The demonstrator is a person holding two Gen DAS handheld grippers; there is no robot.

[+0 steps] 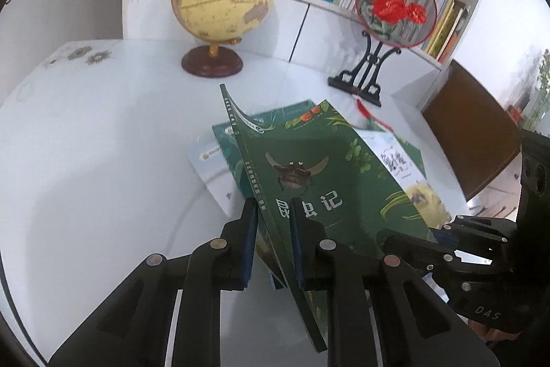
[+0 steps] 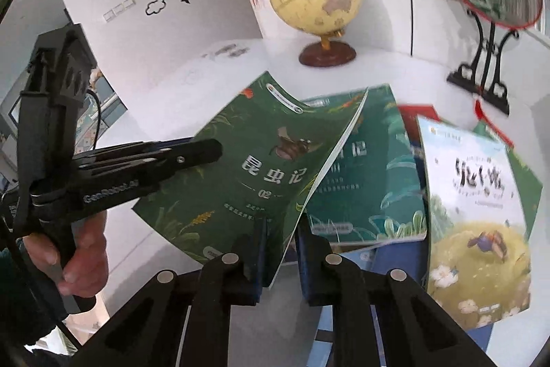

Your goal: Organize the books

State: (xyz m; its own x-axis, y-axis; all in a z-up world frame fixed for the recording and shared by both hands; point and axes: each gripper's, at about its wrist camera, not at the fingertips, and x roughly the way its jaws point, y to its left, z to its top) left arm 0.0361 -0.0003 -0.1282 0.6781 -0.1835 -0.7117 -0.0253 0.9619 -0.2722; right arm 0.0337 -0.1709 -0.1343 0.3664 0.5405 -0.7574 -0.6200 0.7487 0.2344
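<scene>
Item 1: left gripper [image 1: 273, 212], black two-finger tongs, clamped on the spine edge of a thin green paperback with a beetle on its cover [image 1: 309, 167], raised at a tilt over the scattered books [image 2: 371, 181] near the white table's [image 1: 86, 143] centre.

Item 2: right gripper [image 2: 280, 229], fingers astride the book's page edge; whether it pinches, cannot tell. Probably steadying the floppy cover for transfer.
</scene>
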